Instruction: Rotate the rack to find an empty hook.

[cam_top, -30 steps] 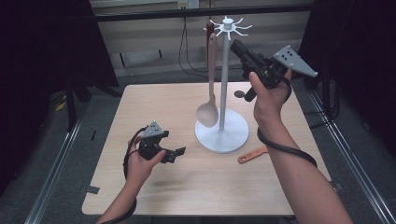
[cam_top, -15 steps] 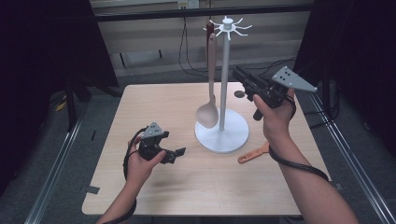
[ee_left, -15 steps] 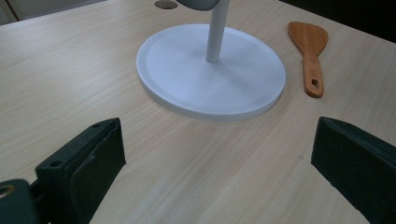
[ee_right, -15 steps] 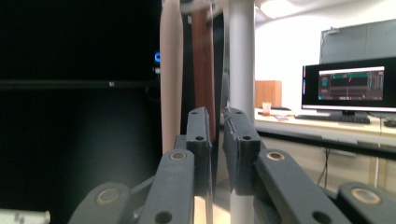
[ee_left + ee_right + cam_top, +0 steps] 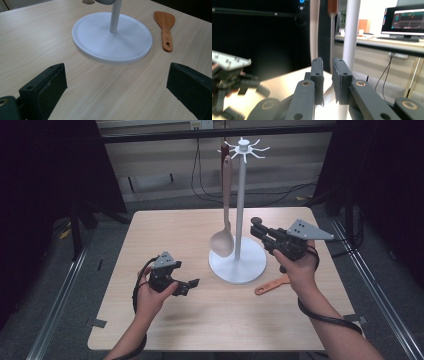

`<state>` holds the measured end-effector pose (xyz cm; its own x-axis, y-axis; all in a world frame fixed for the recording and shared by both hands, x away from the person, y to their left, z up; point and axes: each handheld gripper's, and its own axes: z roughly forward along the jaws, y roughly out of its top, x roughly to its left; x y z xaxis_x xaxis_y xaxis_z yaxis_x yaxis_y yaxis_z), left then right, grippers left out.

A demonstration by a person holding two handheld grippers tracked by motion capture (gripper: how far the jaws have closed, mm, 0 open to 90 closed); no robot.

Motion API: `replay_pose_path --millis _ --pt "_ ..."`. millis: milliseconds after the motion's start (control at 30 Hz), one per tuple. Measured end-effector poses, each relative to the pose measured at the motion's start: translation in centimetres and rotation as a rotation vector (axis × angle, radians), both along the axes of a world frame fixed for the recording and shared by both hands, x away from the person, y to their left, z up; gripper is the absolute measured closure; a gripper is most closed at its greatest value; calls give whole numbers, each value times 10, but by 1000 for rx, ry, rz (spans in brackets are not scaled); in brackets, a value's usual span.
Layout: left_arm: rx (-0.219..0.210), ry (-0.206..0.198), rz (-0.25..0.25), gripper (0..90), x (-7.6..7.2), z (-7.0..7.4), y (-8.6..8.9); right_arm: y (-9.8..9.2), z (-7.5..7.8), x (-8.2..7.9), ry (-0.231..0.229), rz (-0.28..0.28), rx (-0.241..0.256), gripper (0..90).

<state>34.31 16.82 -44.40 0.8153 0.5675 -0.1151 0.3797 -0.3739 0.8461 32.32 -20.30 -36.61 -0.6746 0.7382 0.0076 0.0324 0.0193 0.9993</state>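
Observation:
A white utensil stand (image 5: 238, 264) stands at the table's middle right, with a ring of hooks (image 5: 242, 146) on top of its pole. A beige spoon (image 5: 222, 241) hangs from a hook, bowl down, and a brown-handled utensil (image 5: 333, 7) hangs behind it. An orange spatula (image 5: 272, 284) lies on the table to the right of the base. My right gripper (image 5: 257, 227) hovers at mid-pole height right of the pole (image 5: 351, 35), shut and holding nothing. My left gripper (image 5: 188, 285) rests low over the table's left half, open, pointing at the base (image 5: 112, 37) and spatula (image 5: 165, 27).
The wooden table (image 5: 175, 235) has bare surface to the left and in front of the stand. Metal rails (image 5: 60, 305) run along the floor on both sides. In the right gripper view, a desk with a monitor (image 5: 403, 21) stands behind.
My right gripper has come down from near the stand's hooks to mid-pole height. The left gripper has stayed where it was.

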Motion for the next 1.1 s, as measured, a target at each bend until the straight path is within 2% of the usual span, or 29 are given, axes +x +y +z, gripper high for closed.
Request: replay_pose_path --millis 367,600,733,833,1100 --pt "2 -5 1 27 -1 1 0 -9 -42 -14 111 -8 -95 893" --pt "0 -3 2 27 -1 1 0 -10 -63 -21 162 23 -156 900" --pt "12 -4 5 27 -2 2 1 -9 -75 -25 192 24 -177 900" --pt "0 0 7 27 -1 1 1 -10 -84 -26 206 28 -190 900" --pt "-3 3 8 27 -1 0 1 -19 -99 -28 279 17 -210 900"
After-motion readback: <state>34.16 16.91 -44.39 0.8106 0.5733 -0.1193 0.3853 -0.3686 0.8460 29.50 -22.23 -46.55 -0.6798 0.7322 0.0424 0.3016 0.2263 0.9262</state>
